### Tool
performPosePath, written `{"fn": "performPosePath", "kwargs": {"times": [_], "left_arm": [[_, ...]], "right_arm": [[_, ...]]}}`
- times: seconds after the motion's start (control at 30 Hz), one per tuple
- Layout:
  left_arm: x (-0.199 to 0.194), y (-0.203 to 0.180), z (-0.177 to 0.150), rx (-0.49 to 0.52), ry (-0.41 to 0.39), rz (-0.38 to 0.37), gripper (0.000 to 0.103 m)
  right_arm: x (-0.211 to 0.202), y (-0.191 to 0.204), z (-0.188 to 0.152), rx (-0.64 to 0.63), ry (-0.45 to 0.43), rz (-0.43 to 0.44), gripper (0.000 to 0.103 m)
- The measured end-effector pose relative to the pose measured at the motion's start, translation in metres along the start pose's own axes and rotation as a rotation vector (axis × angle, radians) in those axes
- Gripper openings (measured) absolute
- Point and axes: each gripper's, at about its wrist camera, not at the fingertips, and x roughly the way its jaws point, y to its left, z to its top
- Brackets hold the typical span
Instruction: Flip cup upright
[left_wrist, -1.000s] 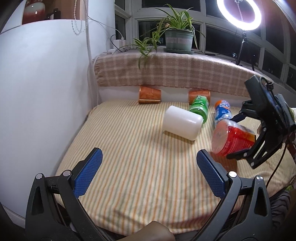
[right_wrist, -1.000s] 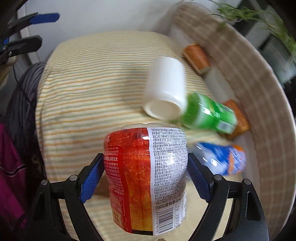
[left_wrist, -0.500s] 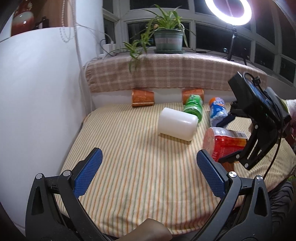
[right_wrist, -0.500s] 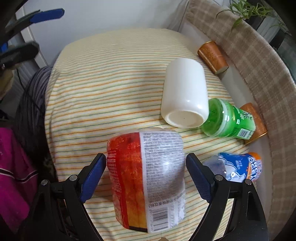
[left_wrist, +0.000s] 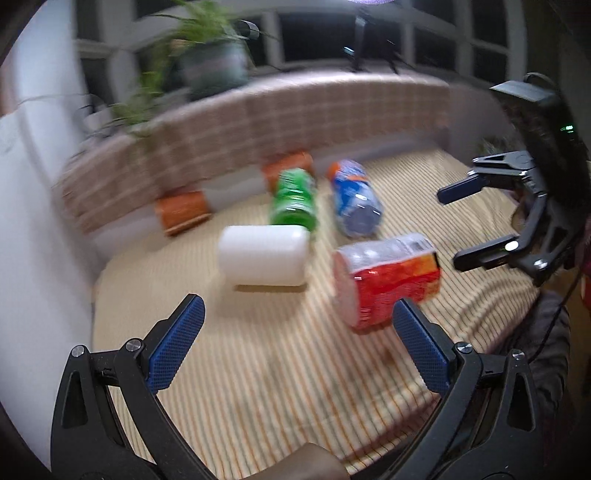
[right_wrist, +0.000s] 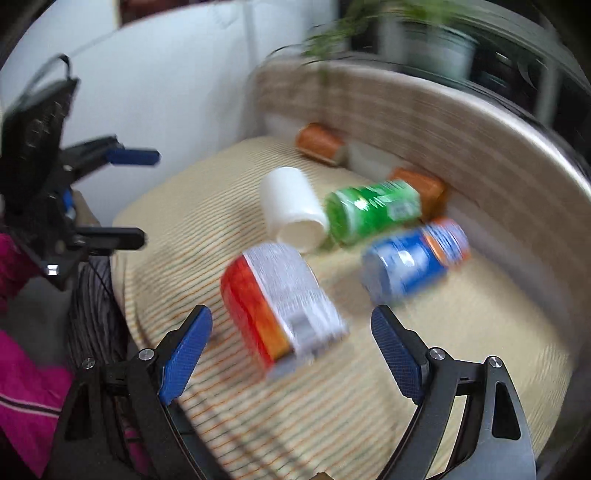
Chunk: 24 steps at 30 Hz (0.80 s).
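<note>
Cup, red-labelled clear plastic cylinder (right_wrist: 280, 306), lies on its side on striped desk cloth (left_wrist: 258, 369), both tools spread and empty, right tool (right_wrist: 291, 350) just behind it; I judge it light, slick, crushable, so grip mid-body gently.

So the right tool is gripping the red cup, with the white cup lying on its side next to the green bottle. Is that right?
Not quite. The right tool is open and holds nothing; the red cup lies loose on the striped cloth, clear of both fingers, as the right wrist view shows. The white cup does lie on its side next to the green bottle.
</note>
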Motion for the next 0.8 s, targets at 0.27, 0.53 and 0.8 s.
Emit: {"fn": "performPosePath", "kwargs": {"times": [0.27, 0.53, 0.8], "left_arm": [[0.024, -0.063, 0.022, 0.327, 0.09, -0.095, 0.103], [0.056, -0.109, 0.037, 0.63, 0.212, -0.133, 0.103], [0.105, -0.133, 0.028, 0.865, 0.369, -0.049, 0.103]], "right_arm": [[-0.039, -0.022, -0.08, 0.322, -0.076, -0.06, 0.088], [-0.057, -0.028, -0.138, 0.488, -0.129, -0.085, 0.088], [-0.066, -0.039, -0.157, 0.571, -0.181, -0.064, 0.088]]}}
